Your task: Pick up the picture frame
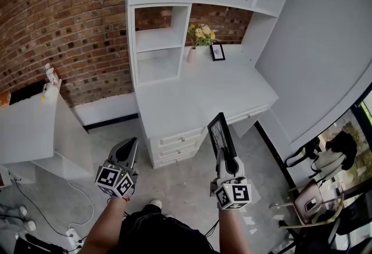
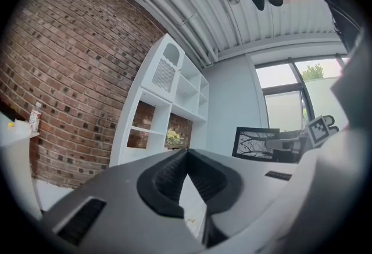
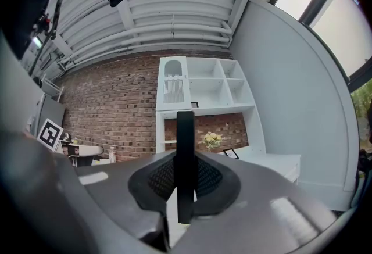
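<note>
Picture frame (image 1: 221,135) is held clear of the worktop (image 1: 192,96), pinched edge-on in the nearly closed right claw (image 1: 224,157), its long axis directed toward 12 o'clock. The left claw (image 1: 129,147), closed and empty, is seen at 9 o'clock.

No readable text; the far small frame (image 1: 217,52) perhaps bears print.
</note>
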Motion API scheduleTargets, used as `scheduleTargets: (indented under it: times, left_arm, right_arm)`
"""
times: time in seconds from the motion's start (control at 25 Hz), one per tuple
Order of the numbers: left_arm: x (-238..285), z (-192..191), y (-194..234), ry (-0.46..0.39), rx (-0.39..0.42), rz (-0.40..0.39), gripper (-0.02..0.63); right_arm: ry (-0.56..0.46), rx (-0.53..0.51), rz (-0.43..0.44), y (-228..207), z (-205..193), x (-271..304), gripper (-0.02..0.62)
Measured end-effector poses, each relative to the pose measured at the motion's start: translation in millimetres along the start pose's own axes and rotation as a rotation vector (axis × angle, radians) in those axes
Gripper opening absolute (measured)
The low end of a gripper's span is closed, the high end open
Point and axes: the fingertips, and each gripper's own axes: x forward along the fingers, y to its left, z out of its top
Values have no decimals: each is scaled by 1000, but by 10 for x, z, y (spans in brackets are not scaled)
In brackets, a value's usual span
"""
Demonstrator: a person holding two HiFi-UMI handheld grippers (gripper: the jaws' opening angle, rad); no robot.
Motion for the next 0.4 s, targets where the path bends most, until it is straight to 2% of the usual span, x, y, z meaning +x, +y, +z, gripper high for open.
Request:
scheduleTargets:
  times: [0.4]
  left_arm:
    - [-91, 28, -96, -17, 10, 10, 6]
  right_arm:
    - [-21, 5, 18, 7, 52, -78, 31]
